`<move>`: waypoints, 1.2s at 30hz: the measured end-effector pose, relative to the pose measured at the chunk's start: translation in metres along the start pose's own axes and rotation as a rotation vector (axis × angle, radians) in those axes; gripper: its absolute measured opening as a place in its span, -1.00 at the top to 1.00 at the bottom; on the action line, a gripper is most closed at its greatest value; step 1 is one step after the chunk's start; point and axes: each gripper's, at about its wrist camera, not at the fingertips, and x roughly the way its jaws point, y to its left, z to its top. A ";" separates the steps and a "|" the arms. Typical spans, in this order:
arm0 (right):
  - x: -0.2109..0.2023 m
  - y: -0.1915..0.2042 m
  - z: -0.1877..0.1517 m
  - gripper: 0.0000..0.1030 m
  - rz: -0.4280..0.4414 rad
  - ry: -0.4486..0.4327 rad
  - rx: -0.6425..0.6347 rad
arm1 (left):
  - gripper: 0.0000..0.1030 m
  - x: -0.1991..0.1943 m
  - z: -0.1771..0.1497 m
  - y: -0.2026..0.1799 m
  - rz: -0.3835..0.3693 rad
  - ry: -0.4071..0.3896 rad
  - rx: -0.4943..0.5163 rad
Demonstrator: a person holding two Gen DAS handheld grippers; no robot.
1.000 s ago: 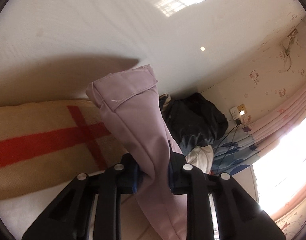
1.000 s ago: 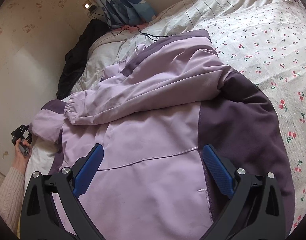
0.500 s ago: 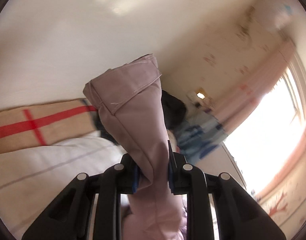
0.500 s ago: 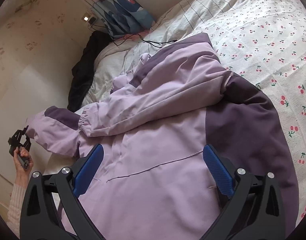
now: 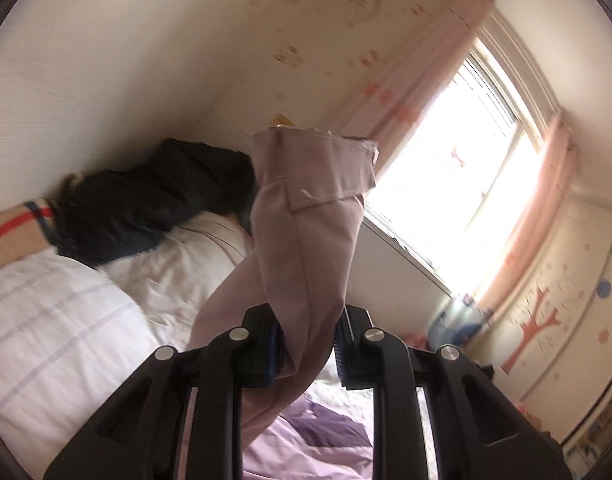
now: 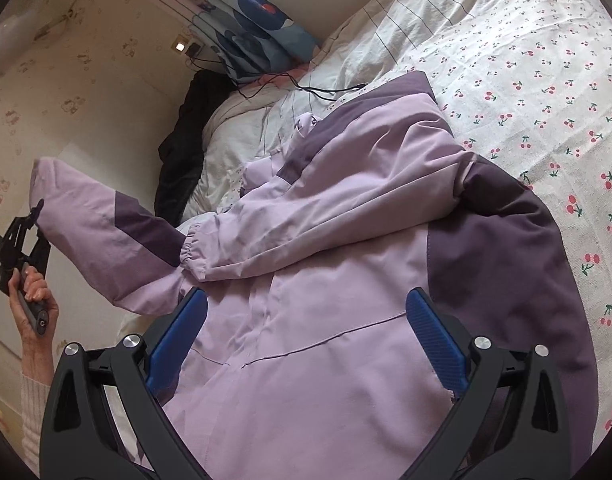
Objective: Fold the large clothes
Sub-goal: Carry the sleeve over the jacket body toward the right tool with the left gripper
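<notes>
Left gripper [image 5: 308, 344] pinching lilac jacket sleeve [image 5: 306, 220], lifting it at 9 o'clock for folding inward; right gripper [image 6: 306, 336] hovering spread, empty, over jacket body [image 6: 326, 360] on bed [image 6: 546, 60].

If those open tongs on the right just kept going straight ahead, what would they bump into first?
Most likely the purple jacket on the bed: the right tongs point down at its pale front panel, nothing showing between. How far off is unclear.

a bright window [image 5: 458, 184] with pink curtains [image 5: 546, 216] lights a cherry-print bed [image 6: 546, 80].
</notes>
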 end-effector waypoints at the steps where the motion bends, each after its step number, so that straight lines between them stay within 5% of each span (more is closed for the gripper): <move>1: -0.001 -0.001 0.001 -0.86 0.005 0.001 0.005 | 0.57 0.007 -0.006 -0.009 -0.011 0.014 0.012; 15: -0.009 -0.015 0.007 -0.86 0.055 -0.009 0.094 | 0.57 0.076 -0.048 -0.089 -0.141 0.116 0.067; 36: -0.024 -0.042 0.020 -0.86 0.097 -0.026 0.216 | 0.58 0.177 -0.195 -0.136 -0.191 0.383 0.127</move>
